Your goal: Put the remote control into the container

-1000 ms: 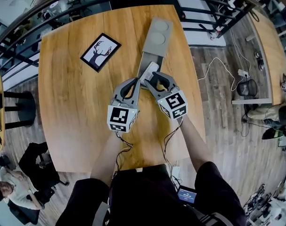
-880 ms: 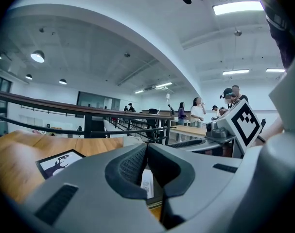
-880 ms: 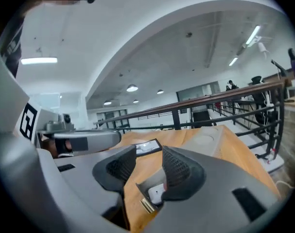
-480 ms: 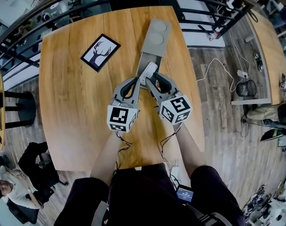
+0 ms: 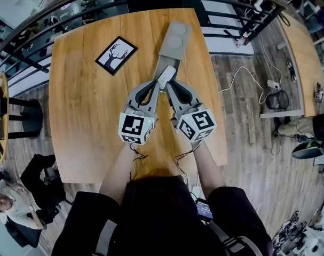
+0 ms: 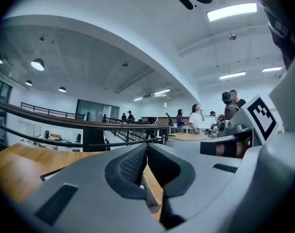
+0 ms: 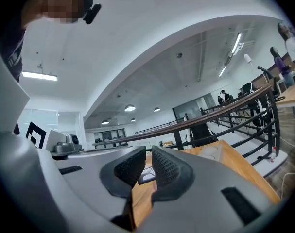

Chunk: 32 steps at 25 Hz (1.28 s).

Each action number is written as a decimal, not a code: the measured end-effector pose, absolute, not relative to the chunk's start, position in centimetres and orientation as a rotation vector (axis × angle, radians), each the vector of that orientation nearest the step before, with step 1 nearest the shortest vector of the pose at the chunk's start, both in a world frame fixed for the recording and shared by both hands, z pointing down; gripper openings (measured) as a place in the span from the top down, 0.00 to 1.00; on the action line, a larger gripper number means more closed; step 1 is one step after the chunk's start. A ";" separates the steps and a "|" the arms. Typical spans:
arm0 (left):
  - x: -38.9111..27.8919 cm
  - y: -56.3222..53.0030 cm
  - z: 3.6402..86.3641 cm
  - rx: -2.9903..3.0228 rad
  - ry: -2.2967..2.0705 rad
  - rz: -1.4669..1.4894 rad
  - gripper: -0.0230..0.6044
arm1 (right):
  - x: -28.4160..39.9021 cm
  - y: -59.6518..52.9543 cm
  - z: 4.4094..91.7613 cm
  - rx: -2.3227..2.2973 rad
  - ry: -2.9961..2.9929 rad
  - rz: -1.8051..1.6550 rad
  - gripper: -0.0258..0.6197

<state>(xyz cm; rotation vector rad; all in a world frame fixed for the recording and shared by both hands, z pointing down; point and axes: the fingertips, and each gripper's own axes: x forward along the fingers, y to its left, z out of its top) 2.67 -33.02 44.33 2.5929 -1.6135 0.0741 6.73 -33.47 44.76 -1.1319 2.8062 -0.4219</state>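
Observation:
The white remote control (image 5: 166, 74) lies on the near end of the long grey container (image 5: 176, 40), which has two round recesses at its far end. Both grippers point at the remote from the near side, their tips just short of it. My left gripper (image 5: 158, 85) (image 6: 146, 152) has its jaws together with nothing in them. My right gripper (image 5: 168, 84) (image 7: 148, 154) is closing. Only a narrow slit is left between its pads, and nothing is in that slit. Whether either tip touches the remote cannot be told.
A black-framed deer picture (image 5: 116, 55) lies on the wooden table (image 5: 87, 105) at the far left. A dark railing runs past the table's far edge. A seated person (image 5: 12, 207) is on the lower floor at the left. Cables lie on the floor at the right.
The right gripper's jaws stood wide apart beside the remote and have now come nearly together. Both grippers sit a little closer to each other below the remote.

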 end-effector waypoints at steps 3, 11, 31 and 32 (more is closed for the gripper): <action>2.9 -32.5 44.0 2.604 -1.621 0.083 0.94 | 7.2 -33.0 44.6 -1.151 2.786 -0.418 0.91; 2.4 -32.1 44.0 2.605 -1.623 0.100 0.94 | 7.1 -32.7 44.1 -1.169 2.781 -0.391 0.91; 2.5 -32.1 44.2 2.606 -1.625 0.101 0.94 | 7.3 -32.5 44.5 -1.177 2.800 -0.382 0.91; 2.5 -32.0 44.3 2.607 -1.624 0.102 0.94 | 7.3 -32.4 44.7 -1.178 2.800 -0.381 0.91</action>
